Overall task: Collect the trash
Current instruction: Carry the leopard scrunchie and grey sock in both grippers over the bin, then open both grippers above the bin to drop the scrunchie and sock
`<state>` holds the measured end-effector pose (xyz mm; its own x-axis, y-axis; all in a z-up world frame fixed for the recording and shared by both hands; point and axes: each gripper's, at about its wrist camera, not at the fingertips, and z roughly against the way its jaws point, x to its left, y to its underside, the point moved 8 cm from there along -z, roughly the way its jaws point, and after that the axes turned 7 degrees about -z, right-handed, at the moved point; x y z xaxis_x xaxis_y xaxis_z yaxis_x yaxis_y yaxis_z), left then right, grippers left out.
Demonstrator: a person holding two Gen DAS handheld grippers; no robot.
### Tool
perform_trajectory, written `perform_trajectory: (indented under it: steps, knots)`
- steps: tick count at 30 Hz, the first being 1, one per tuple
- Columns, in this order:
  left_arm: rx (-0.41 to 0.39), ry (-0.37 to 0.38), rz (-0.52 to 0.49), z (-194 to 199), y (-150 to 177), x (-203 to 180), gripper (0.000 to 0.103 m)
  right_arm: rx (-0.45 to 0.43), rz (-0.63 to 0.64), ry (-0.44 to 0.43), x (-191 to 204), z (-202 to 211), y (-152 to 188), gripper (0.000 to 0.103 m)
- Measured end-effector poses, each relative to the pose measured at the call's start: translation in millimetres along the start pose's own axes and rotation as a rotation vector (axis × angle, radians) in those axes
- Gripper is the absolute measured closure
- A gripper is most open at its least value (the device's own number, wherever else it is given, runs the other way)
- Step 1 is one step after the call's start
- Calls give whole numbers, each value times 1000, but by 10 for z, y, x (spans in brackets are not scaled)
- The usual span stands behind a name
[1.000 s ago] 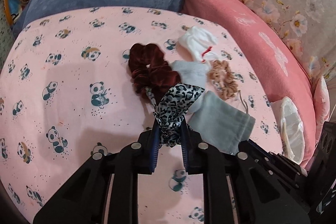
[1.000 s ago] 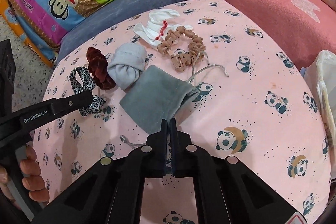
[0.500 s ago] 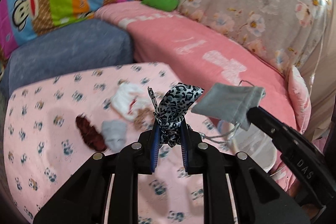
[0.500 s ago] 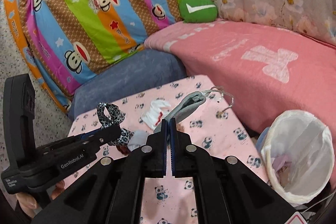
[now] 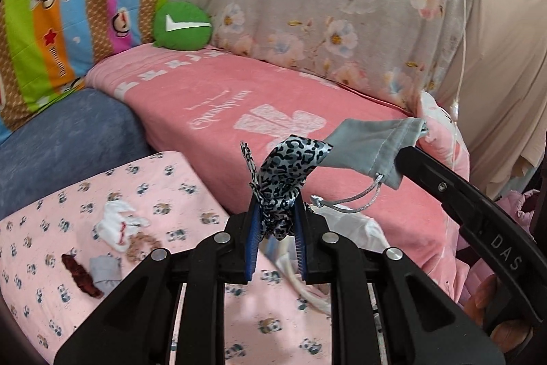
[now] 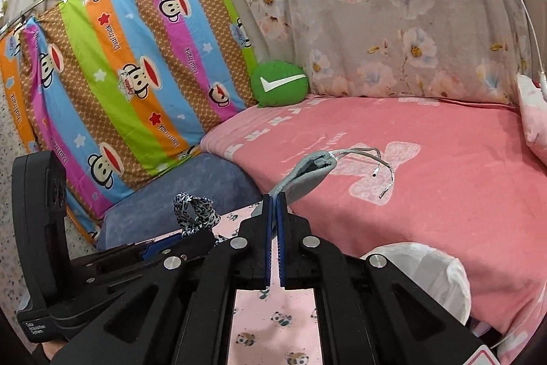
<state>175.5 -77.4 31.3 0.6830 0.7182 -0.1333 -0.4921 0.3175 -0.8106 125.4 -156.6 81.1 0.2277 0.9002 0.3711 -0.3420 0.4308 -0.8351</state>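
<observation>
My left gripper (image 5: 276, 214) is clamped on the leopard-print scrunchie (image 5: 286, 173), whose loop stands up out of the narrow gap between the blue pads. My right gripper (image 6: 273, 199) is pinched almost flat on one corner of the grey drawstring pouch (image 6: 304, 171); the pouch sticks out past the tips toward the far right, and its silver cord (image 6: 372, 159) curls free in the air. In the left wrist view the pouch (image 5: 372, 142) hangs just right of the scrunchie, close but apart.

Both pieces are lifted clear of the panda-print sheet (image 5: 164, 187), with open air all around them. Below and just past my left fingertips is the white-lined bin (image 5: 355, 224), its rim mostly hidden behind the gripper; in the right wrist view its bag (image 6: 424, 265) bulges at the near right, beside the pink blanket's (image 6: 427, 159) edge. The bin stands in the gap between the sheet's right edge and the blanket.

Left on the sheet, near its far-left part, are a white sock (image 5: 116, 221), a tan scrunchie (image 5: 143, 245), a small grey cloth (image 5: 106, 269) and a dark red scrunchie (image 5: 82, 276), close together. Farther off, the blue cushion (image 5: 65, 139) borders the sheet's far edge, and a green pillow (image 5: 183, 26) sits against the hanging cloths at the back.
</observation>
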Motion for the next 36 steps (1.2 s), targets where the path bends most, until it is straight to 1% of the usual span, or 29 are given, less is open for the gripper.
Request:
perform_trajectory:
  steps: [8, 14, 19, 23, 30, 32, 33, 35, 36]
  knots:
    - [33, 66, -49, -220, -43, -497, 85, -21, -61, 66, -642, 191, -141, 99]
    - [62, 93, -78, -370, -22, -765, 85, -24, -93, 100, -977, 244, -137, 99]
    - [83, 119, -81, -496, -10, -909, 85, -12, -113, 123, -1222, 233, -109, 99]
    - [97, 125, -97, -586, 0, -1020, 85, -2, -133, 135, -1379, 212, -80, 99]
    - [108, 137, -106, -682, 19, -1126, 83, 11, -151, 145, -1547, 167, -56, 98]
    - [114, 132, -103, -712, 29, -1134, 80, 11, -157, 150, -1585, 160, -63, 97]
    - [114, 128, -102, -719, 32, -1136, 77, 8, -161, 151, -1588, 166, -66, 95]
    - [118, 123, -101, -729, 42, -1146, 65, -1, -178, 152, -1628, 173, -81, 93]
    - [120, 118, -100, -735, 46, -1143, 61, -2, -180, 154, -1631, 170, -73, 93]
